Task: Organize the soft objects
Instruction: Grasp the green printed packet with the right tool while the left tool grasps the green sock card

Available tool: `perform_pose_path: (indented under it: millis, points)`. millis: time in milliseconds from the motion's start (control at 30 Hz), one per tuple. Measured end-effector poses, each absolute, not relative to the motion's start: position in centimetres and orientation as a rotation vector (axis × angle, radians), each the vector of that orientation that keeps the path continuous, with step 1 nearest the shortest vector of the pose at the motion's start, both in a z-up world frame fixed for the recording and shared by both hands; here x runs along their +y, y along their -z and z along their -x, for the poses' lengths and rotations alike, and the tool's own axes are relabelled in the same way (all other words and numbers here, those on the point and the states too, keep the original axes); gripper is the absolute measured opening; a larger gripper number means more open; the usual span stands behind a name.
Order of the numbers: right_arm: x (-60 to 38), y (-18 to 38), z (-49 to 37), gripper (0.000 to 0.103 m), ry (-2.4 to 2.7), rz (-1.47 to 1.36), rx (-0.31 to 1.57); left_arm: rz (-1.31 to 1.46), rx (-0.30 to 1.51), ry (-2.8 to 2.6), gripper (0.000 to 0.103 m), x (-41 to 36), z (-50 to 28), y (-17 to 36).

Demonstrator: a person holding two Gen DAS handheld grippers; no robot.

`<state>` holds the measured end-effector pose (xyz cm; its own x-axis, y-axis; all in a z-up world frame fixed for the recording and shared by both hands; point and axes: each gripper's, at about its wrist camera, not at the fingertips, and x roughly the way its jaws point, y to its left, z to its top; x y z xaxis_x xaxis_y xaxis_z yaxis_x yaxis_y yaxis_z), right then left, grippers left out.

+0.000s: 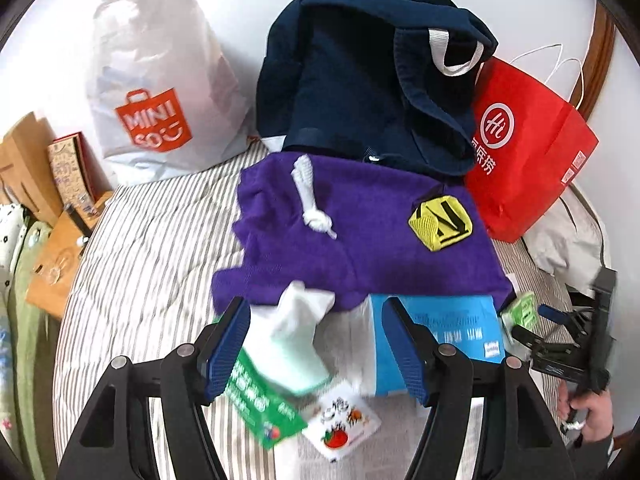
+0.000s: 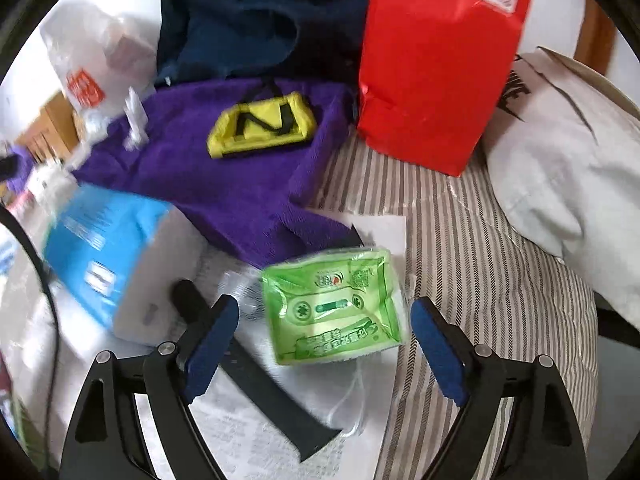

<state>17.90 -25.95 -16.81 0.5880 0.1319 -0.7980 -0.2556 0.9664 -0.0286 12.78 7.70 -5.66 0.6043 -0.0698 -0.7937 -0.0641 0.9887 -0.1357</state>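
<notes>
Lying across a striped bed [image 1: 152, 240] is a spread of soft things and packets, seen over both pairs of tongs.

The left tongs [image 1: 316, 344] stand spread, their blue pads apart. Between them sits a green tissue packet [image 1: 260, 396] with a white tissue [image 1: 296, 340] standing out of its top; the picture is blurred there, and the pads do not press on it. Just beyond the right pad lies a blue tissue pack [image 1: 452, 324]. Near the tongs' base, below the green packet, lies a small white card with red print [image 1: 344, 428]. Straight ahead of the tongs lies a purple towel [image 1: 360, 240], bearing a knotted white cord [image 1: 312, 200] and a yellow pouch with a black N [image 1: 440, 220]. Past the towel a navy bag [image 1: 360, 80] leans on the wall, with a white Miniso bag [image 1: 152, 92] to its left and a red paper bag [image 1: 528, 152] to its right. At the far right edge a hand [image 1: 592, 412] holds the other tool.

The right tongs [image 2: 324, 344] are also spread wide, with nothing pinched. A light green wipes packet [image 2: 336, 304] lies between the pads, touching neither, on white paper sheets [image 2: 240, 420] and a dark strip [image 2: 276, 400]. The blue tissue pack [image 2: 108, 248] sits to the left of these tongs, the purple towel [image 2: 224, 176] and yellow pouch [image 2: 260, 124] ahead, the red paper bag [image 2: 436, 60] ahead to the right, and a pale pillow [image 2: 560, 168] far right.
</notes>
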Motion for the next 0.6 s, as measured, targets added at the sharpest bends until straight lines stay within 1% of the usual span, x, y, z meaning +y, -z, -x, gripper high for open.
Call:
perform_pose_path:
  millis: [133, 200, 233, 367, 600]
  points:
    - [-25.9, 18.5, -18.8, 0.086, -0.214, 0.171, 0.947, 0.159, 0.922, -0.012, 0.068, 8.0, -11.2, 5.9]
    - [-26.3, 18.5, -18.6, 0.078, -0.222, 0.140, 0.933, 0.169, 0.928, -0.021, 0.068, 8.4, -10.4, 6.4]
    - [-26.7, 18.3, -18.4, 0.077, -0.228, 0.116, 0.924, 0.172, 0.932, -0.024, 0.068, 8.6, -10.2, 6.6]
    - [-28.0, 17.2, -17.7, 0.077, -0.260, 0.027, 0.907, 0.179, 0.957, -0.033, 0.068, 9.2, -9.5, 8.1]
    - [-28.1, 14.7, -15.4, 0.077, -0.251, 0.023, 0.871, 0.191, 0.992, -0.021, 0.068, 9.5, -9.2, 10.5]
